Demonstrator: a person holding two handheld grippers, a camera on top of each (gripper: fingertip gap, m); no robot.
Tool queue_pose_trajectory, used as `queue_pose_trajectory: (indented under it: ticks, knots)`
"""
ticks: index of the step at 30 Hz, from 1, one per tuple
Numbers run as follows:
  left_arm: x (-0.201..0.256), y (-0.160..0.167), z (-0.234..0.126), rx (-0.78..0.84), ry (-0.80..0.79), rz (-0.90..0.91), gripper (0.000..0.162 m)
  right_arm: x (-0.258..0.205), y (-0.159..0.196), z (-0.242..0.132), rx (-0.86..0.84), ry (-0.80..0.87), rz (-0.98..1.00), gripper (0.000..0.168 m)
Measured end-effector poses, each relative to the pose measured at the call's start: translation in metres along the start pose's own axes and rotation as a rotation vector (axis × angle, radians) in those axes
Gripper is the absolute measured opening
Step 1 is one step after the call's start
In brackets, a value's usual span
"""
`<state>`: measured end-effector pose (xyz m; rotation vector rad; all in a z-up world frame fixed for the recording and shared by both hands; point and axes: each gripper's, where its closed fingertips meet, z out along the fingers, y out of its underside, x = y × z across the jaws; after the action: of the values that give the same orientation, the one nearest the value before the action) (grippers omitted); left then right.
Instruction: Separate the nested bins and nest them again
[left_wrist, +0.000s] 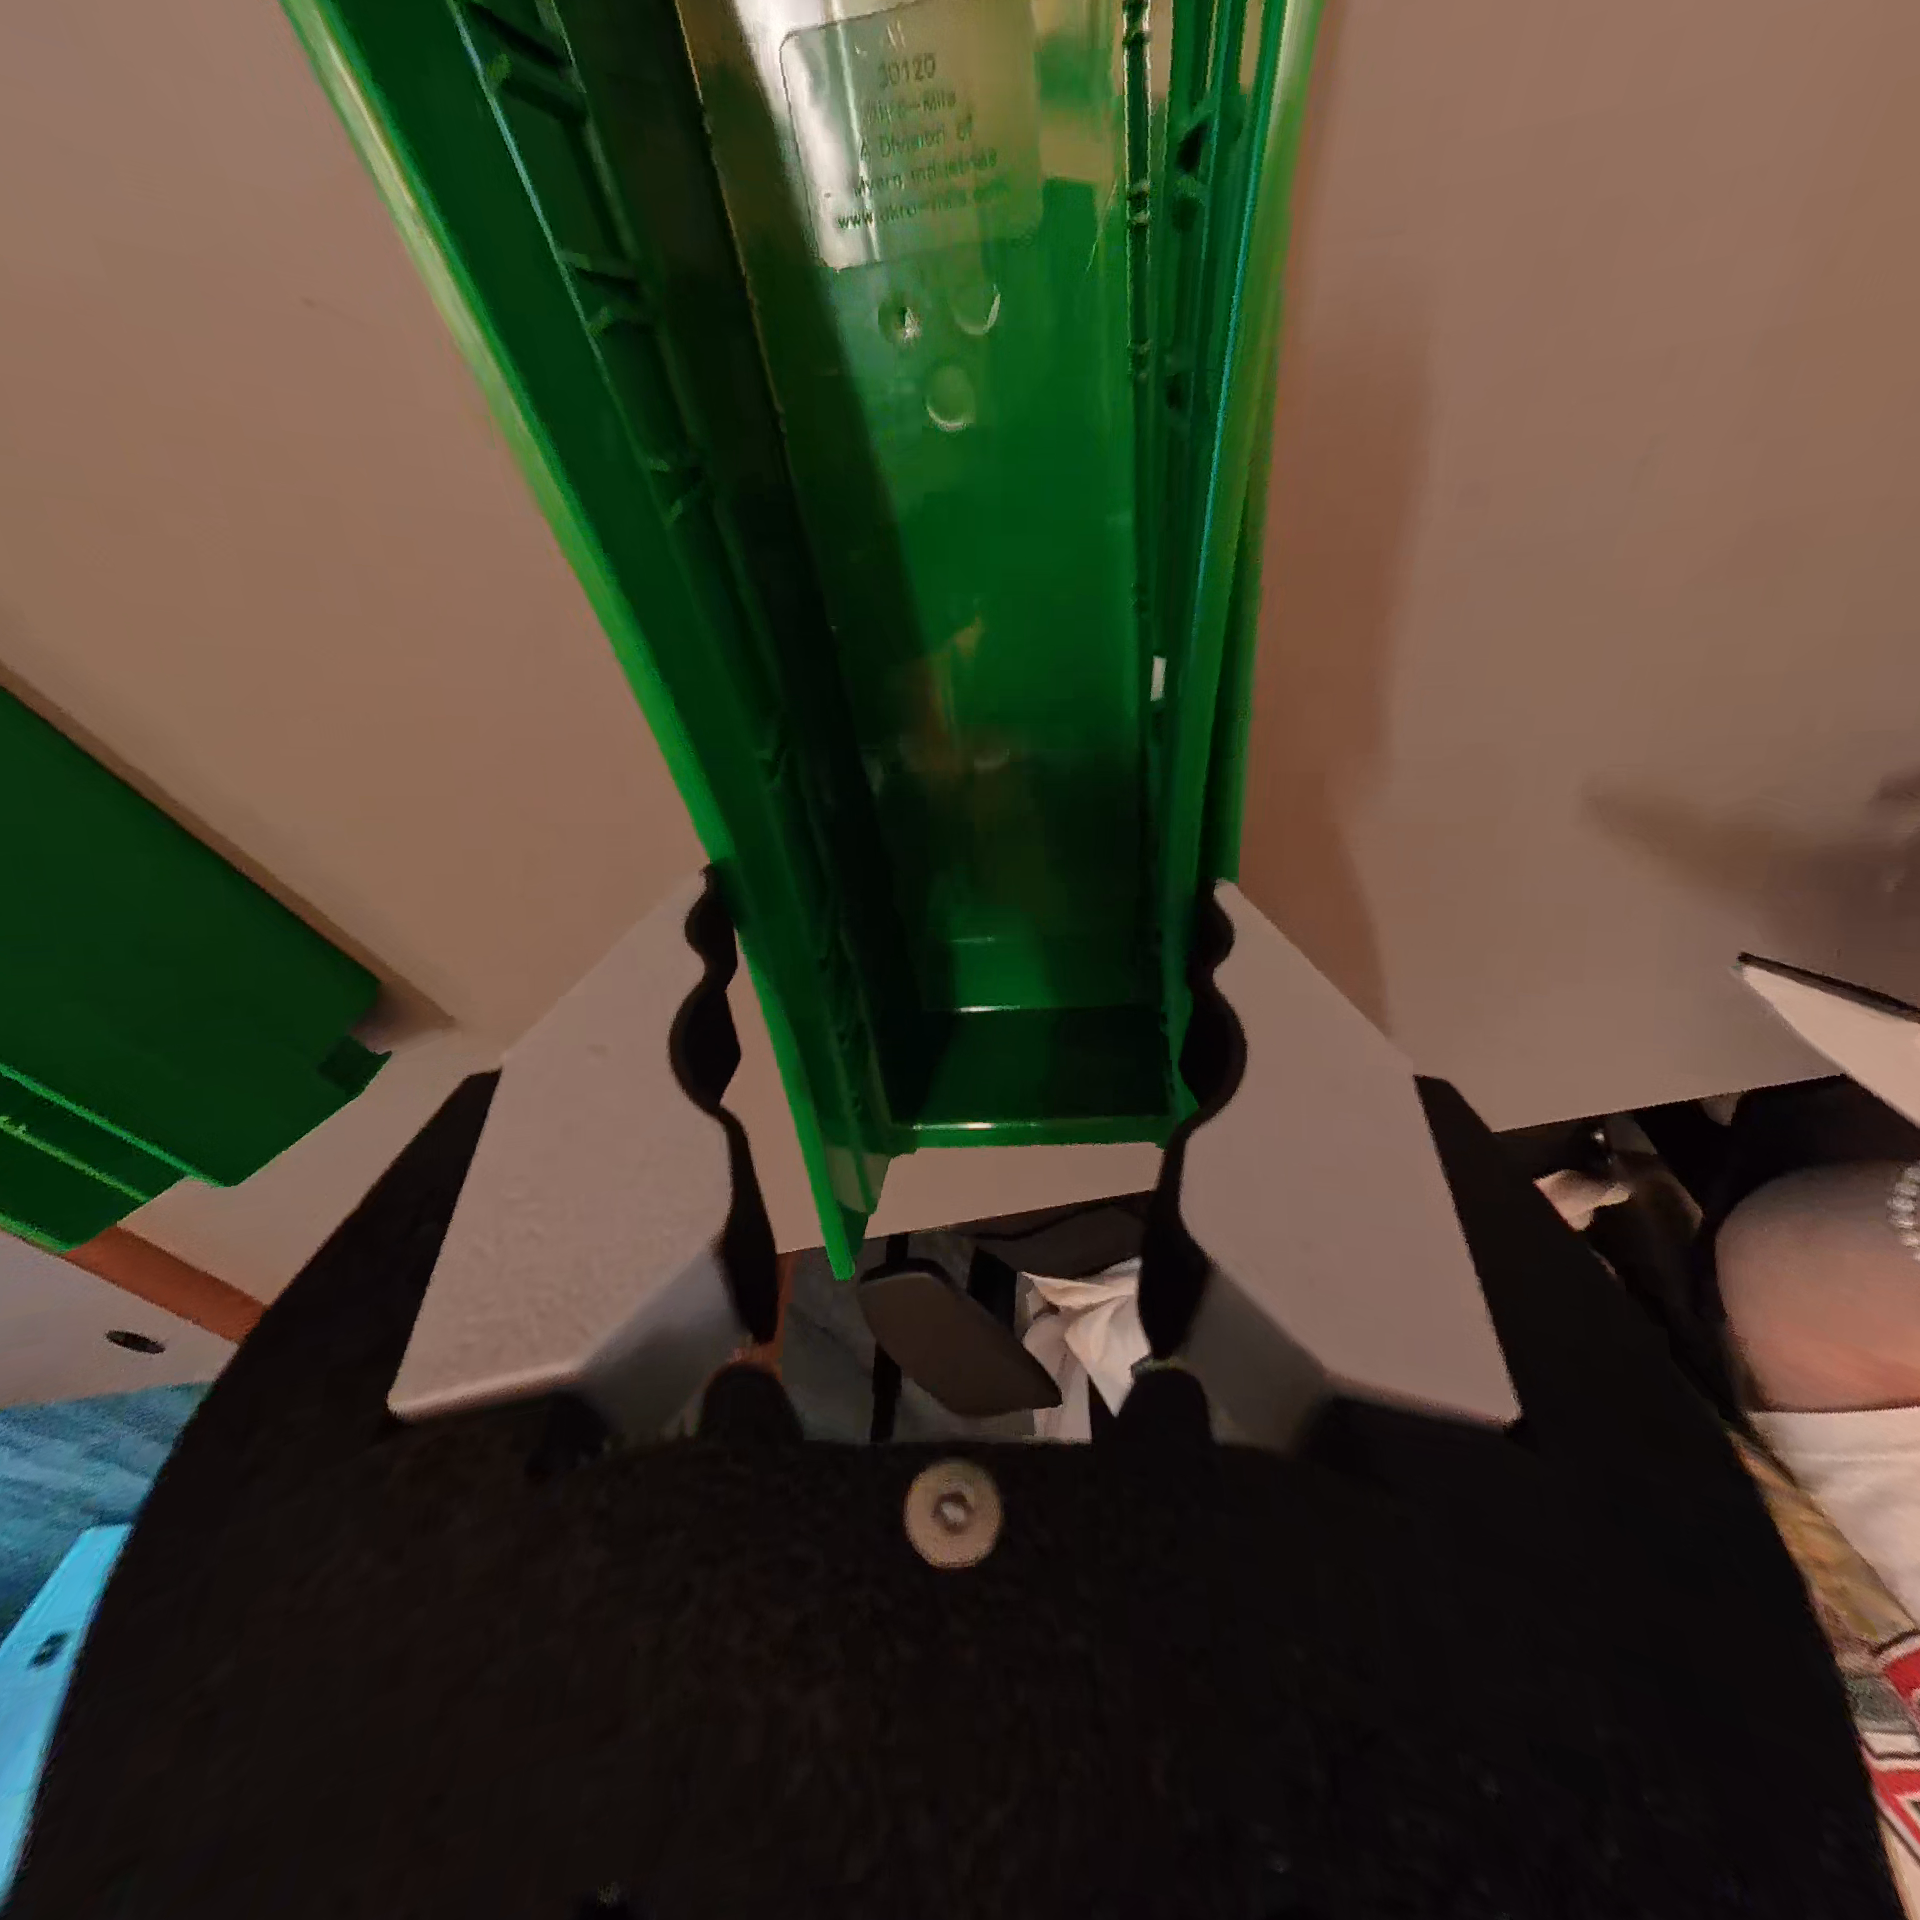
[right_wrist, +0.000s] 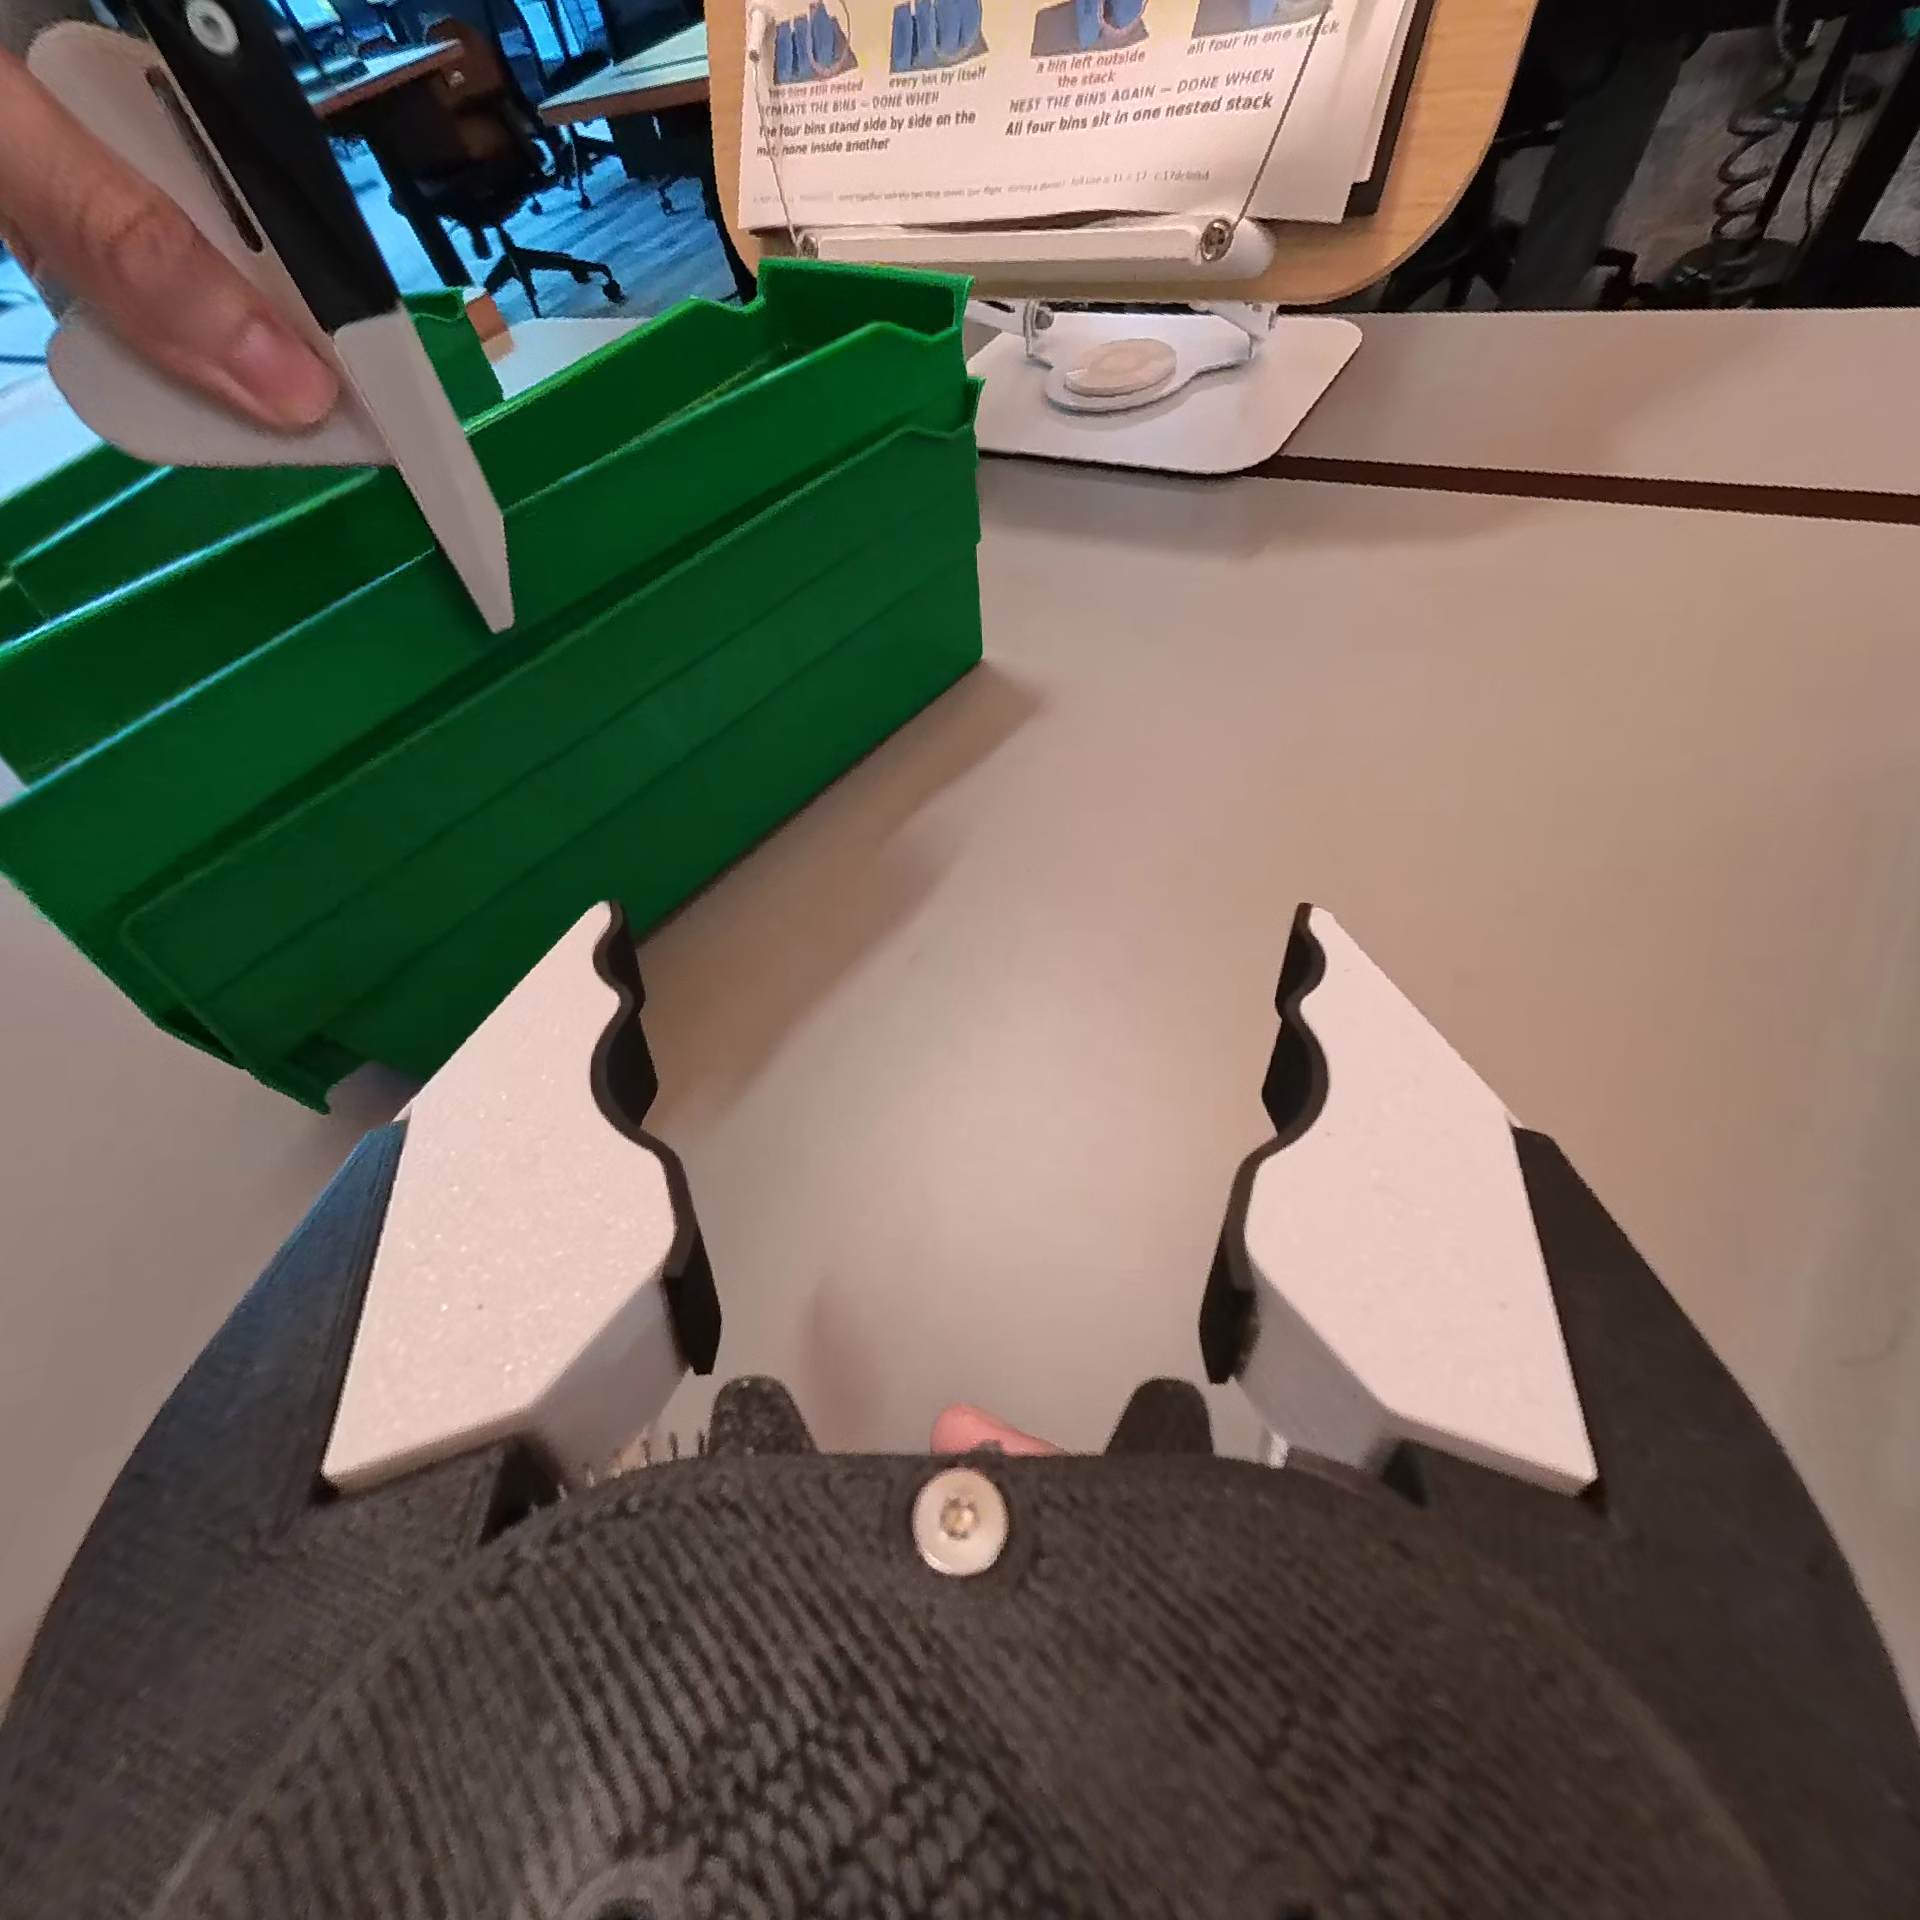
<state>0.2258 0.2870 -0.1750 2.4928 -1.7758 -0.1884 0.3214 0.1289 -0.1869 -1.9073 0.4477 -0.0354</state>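
A stack of nested green bins (right_wrist: 540, 748) stands on the grey table (right_wrist: 1351, 831). The top bin (right_wrist: 727, 416) sits raised and tilted in the stack. My left gripper (left_wrist: 961, 894) straddles the near end of this top bin (left_wrist: 997, 623), with its fingers (left_wrist: 623, 1039) pressed on both side walls, shut on it. In the right wrist view one left finger (right_wrist: 447, 488) lies against the bin's outer wall, with a hand (right_wrist: 156, 281) behind it. My right gripper (right_wrist: 956, 1039) is open and empty, low over the table just right of the stack.
Another green bin (left_wrist: 156, 987) lies apart at the left. A document stand (right_wrist: 1039, 104) with a white base (right_wrist: 1153, 395) is behind the stack. A dark seam (right_wrist: 1558, 494) crosses the table. The table's front edge (left_wrist: 1558, 1101) is near the left gripper.
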Motion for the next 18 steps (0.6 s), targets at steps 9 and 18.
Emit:
queue_pose_trajectory:
  ticks: [9,18]
  knots:
    - [-0.002,-0.003,-0.03,0.045,0.056,-0.038,0.082,0.001,0.003,0.002,-0.009,-0.007,0.011,0.12]
    - [-0.009,-0.007,-0.058,0.107,0.103,-0.076,0.081,-0.003,0.007,0.007,-0.023,-0.014,0.001,0.12]
